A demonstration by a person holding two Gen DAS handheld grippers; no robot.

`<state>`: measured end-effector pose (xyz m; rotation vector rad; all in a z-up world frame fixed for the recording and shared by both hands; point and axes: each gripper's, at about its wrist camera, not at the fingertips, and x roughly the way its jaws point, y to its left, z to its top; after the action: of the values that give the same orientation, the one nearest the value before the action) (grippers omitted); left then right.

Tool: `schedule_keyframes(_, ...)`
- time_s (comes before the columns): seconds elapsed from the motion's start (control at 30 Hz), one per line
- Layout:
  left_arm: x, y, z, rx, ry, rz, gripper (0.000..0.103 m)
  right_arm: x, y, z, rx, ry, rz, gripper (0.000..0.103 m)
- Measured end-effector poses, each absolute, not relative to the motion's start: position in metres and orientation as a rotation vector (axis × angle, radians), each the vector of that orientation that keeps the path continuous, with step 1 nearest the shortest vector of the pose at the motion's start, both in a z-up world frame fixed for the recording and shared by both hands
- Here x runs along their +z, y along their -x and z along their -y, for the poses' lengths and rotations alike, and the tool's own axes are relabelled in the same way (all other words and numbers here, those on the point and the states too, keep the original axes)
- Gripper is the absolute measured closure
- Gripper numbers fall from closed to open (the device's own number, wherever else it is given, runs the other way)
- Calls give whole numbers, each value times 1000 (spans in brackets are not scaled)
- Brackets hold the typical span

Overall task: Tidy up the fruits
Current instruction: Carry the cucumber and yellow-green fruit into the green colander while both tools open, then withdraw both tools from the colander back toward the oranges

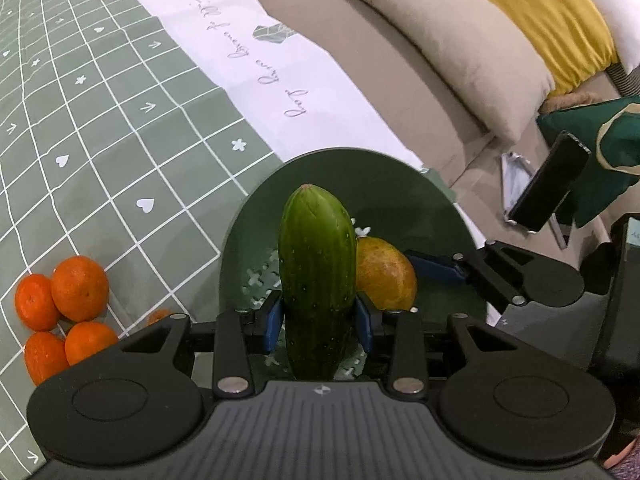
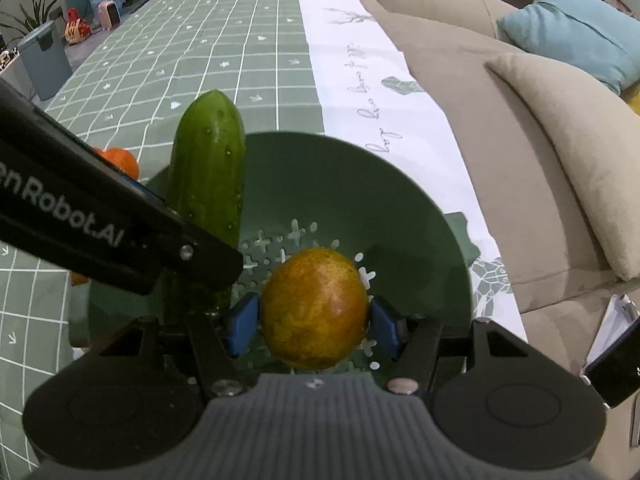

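My left gripper (image 1: 319, 320) is shut on a green cucumber (image 1: 317, 276), its blue pads pressing both sides. The cucumber points away from me over a green colander bowl (image 1: 400, 196). My right gripper (image 2: 314, 322) is shut on a round yellow-orange fruit (image 2: 315, 306), held just above the perforated bottom of the same bowl (image 2: 400, 216). In the right wrist view the cucumber (image 2: 208, 168) stands at the bowl's left side with the left gripper's black arm (image 2: 100, 224) across it. The left wrist view shows the yellow-orange fruit (image 1: 384, 274) beside the cucumber, with a blue pad of the right gripper (image 1: 434, 268) against it.
Several tangerines (image 1: 64, 304) lie on the green checked tablecloth (image 1: 100, 120) left of the bowl. A white runner (image 2: 360, 92) edges the table. A beige sofa with cushions (image 1: 460, 40) is right of it. A phone on a stand (image 1: 548, 184) sits at right.
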<state>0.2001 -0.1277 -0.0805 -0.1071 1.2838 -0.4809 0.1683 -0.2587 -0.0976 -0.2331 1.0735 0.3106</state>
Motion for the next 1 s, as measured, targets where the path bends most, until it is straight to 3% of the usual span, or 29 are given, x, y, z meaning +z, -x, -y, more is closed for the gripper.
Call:
schedule_keyframes(0.33, -90, -205, 123, -473, 120, -1298, 61, -101, -172, 256, 310, 244, -1066, 45)
schedule_keyframes(0.53, -88, -203, 117, -479, 154, -1299, 53, -95, -167, 248, 261, 328, -1040, 36)
schedule_keyframes(1.0, 1, -137, 85, -480, 19, -993, 52, -37, -125, 236, 166, 291, -911, 26)
